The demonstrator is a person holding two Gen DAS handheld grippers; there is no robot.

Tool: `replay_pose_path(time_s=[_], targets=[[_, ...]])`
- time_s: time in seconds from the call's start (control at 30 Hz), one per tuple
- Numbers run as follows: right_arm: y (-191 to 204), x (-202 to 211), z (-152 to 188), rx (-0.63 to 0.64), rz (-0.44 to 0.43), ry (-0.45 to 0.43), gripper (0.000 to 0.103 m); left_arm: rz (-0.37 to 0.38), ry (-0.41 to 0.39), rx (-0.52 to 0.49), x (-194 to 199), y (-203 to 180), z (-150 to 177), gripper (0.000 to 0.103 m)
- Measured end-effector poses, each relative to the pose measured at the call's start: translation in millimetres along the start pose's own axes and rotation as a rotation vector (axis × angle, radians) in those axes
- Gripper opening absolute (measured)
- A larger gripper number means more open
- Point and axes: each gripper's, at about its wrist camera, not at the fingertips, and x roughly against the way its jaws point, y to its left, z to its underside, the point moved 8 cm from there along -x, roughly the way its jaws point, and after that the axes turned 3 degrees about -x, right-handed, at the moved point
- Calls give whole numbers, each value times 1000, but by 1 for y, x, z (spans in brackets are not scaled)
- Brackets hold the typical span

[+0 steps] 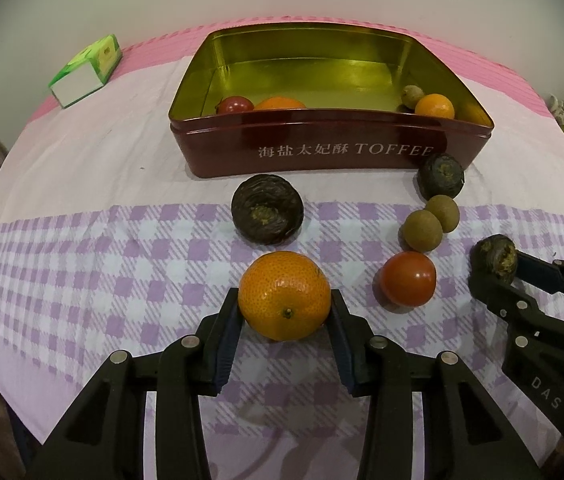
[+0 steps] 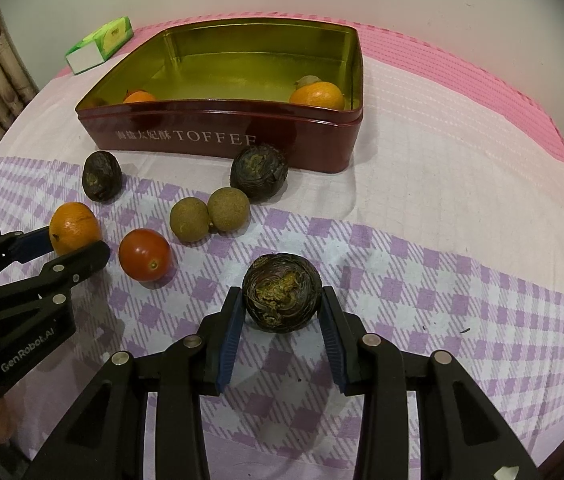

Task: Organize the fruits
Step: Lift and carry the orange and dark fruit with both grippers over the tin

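My left gripper (image 1: 285, 308) is closed on a mandarin (image 1: 284, 295), both pads against its sides, on the checked tablecloth (image 1: 82, 280). My right gripper (image 2: 282, 312) clamps a dark wrinkled fruit (image 2: 282, 292) likewise. The red tin (image 1: 322, 148) beyond reads "TOFFEE" after Chinese characters. The left gripper's body reads "GenRobot.AI"; the right's, "DAS".

The toffee tin (image 1: 322, 152) looks like metal, glossy maroon outside and mirror-bright gold inside; the cloth (image 1: 122, 264) under it is matt woven fabric, checked in purple. The orange (image 1: 284, 295) has a pitted, slightly shiny peel; the tomato (image 1: 408, 278) is smooth and glossy; the dark fruit (image 2: 282, 292) is wrinkled and rough; the gripper fingers (image 2: 218, 344) look like matt black plastic.
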Motion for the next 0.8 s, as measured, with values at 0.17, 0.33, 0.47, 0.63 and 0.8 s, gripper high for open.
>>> replay_pose_path(time_s=[0.17, 0.33, 0.47, 0.63, 0.8], targets=[[-1, 0, 0, 7, 1, 7, 35, 1, 4, 0, 0, 0, 1, 43], [0, -1, -1, 11, 2, 13, 35, -2, 4, 3, -1, 0, -1, 43], [-1, 0, -1, 13, -1, 15, 35, -3, 1, 3, 0, -1, 0, 43], [-1, 0, -1, 13, 1, 14, 35, -3, 3, 6, 0, 0, -1, 43], [-2, 1, -1, 9, -4, 23, 35, -4, 4, 7, -1, 0, -1, 43]])
